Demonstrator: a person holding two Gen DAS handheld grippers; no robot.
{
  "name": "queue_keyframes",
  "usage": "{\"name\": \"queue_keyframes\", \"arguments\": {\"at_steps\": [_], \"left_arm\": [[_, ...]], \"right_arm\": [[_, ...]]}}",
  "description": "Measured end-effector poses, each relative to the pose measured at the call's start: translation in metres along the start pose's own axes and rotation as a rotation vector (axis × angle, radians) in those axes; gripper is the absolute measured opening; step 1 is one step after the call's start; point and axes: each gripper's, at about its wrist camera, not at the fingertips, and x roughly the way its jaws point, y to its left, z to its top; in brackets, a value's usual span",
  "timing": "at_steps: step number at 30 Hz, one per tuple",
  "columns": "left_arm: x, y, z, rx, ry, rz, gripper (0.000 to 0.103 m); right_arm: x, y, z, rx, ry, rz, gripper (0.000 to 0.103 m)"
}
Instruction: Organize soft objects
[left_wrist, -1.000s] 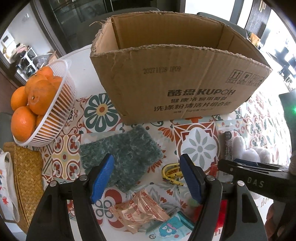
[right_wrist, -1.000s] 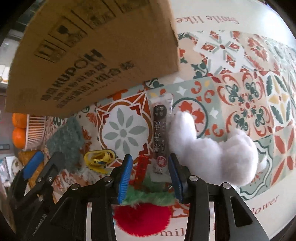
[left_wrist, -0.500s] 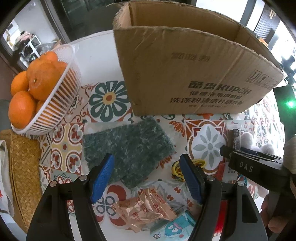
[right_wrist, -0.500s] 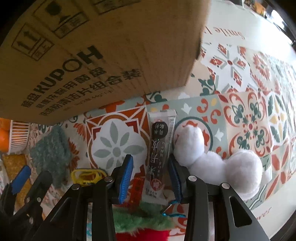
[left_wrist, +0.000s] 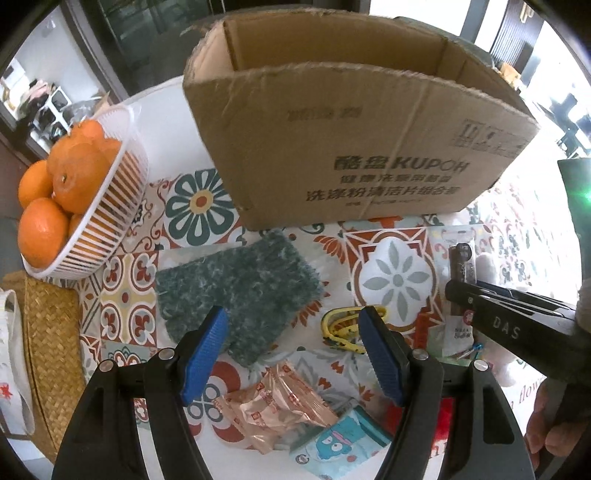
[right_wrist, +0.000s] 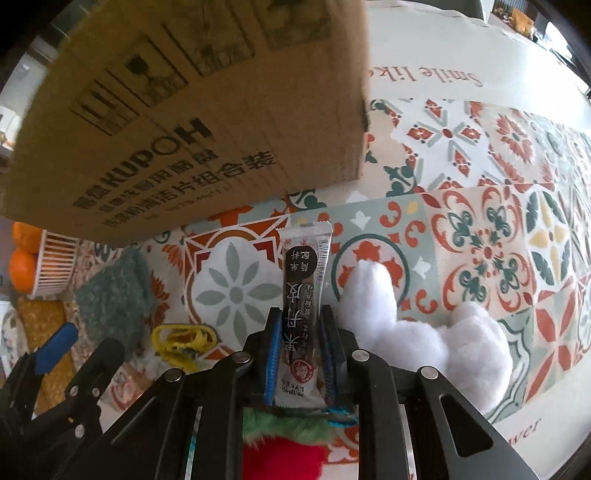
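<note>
My right tongs (right_wrist: 300, 350) have just been closing, and their blue pads now pinch the long sides of a slim snack packet (right_wrist: 303, 295) with dark printed characters; it lies flat on the table, its far end pointing toward the box. Just right of the packet, a white plush toy (right_wrist: 413, 332) rests on the cloth, its raised end close beside my right finger. Below the tongs, near the camera, a red plush with a green tuft (right_wrist: 284, 439) shows between the arms.

My left tongs (left_wrist: 291, 350) stand wide apart, holding nothing, above the table. Past their tips lies a shaggy dark green cloth (left_wrist: 240, 291), flat on the cloth-covered surface, and a yellow hair clip (left_wrist: 343, 328) sits by the right finger. Nearer the camera lie a crinkled copper-coloured wrapper (left_wrist: 273, 413) and a light blue cartoon packet (left_wrist: 340, 446).

The table (right_wrist: 498, 229) wears a patterned tile-print covering in orange, teal and cream, with cursive lettering along its edges. Beyond it the room is bright at the windows and dark around the frames.

A large open cardboard box (left_wrist: 351, 155) printed KUPOH stands at the back of the table; only bare inner walls are visible. To the left, a white slatted plastic basket (left_wrist: 107, 221) holds a heap of oranges (left_wrist: 66, 173). A woven straw mat (left_wrist: 51, 343) lies below the basket.
</note>
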Motion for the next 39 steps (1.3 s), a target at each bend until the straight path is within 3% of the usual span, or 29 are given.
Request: {"name": "queue_keyframes", "arguments": {"at_steps": [12, 18, 23, 31, 39], "left_arm": [[-0.032, -0.014, -0.008, 0.023, -0.049, -0.041, 0.073], [-0.046, -0.018, -0.02, 0.051, -0.038, -0.085, 0.073], [-0.052, -0.022, -0.04, 0.11, -0.016, -0.115, 0.072], [-0.037, -0.023, -0.073, 0.202, 0.114, -0.19, 0.07], [-0.014, -0.031, -0.096, 0.346, 0.224, -0.183, 0.069]], "right_arm": [[-0.069, -0.026, -0.024, 0.014, -0.099, 0.081, 0.021], [-0.105, -0.035, -0.036, -0.023, -0.15, 0.056, 0.021], [-0.108, -0.03, -0.059, -0.047, -0.141, 0.049, 0.021], [-0.103, -0.017, -0.096, -0.064, -0.103, 0.044, 0.021], [-0.088, -0.013, -0.127, -0.017, -0.044, 0.047, 0.021]]}}
